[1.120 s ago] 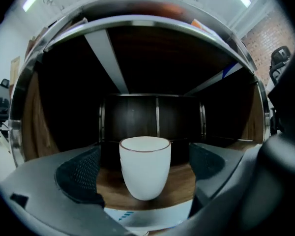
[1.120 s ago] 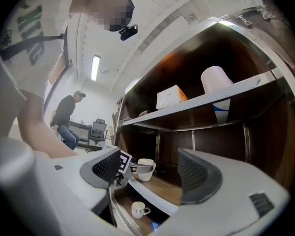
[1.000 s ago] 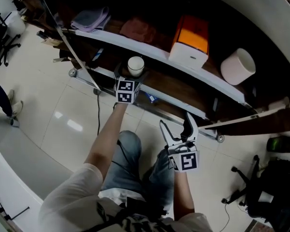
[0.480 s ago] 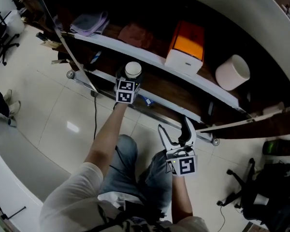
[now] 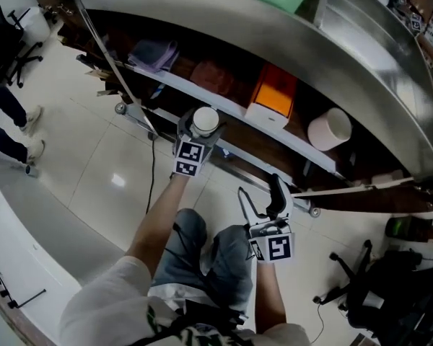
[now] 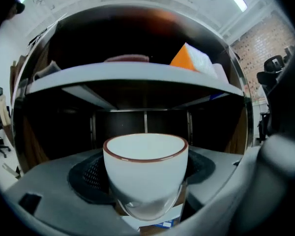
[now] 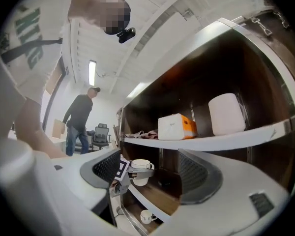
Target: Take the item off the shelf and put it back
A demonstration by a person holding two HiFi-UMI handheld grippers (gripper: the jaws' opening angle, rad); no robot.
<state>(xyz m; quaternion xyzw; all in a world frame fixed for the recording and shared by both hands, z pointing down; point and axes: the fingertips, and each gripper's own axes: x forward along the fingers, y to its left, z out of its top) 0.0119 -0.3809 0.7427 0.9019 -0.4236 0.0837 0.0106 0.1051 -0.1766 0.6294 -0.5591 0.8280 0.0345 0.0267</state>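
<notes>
One white brown-rimmed ceramic cup [image 6: 145, 171] being lifted off wooden shelf [image 7: 154, 197] by just-closed left fingers [image 6: 86, 178]; right fingers [image 7: 105, 168] being held apart, empty.

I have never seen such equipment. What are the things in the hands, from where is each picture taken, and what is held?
A person holds hand-operated tongs in each hand; the cubes with square markers belong to them. The head view comes from a camera on the person's head, looking down at a shelf. The other two views come from cameras riding on the tongs. The left tongs have just been closing and now grip a white cup with a brown rim, near the shelf. The right tongs are open and empty. On the shelf stand an orange-and-white box and a white roll, with cloths beside them.
</notes>
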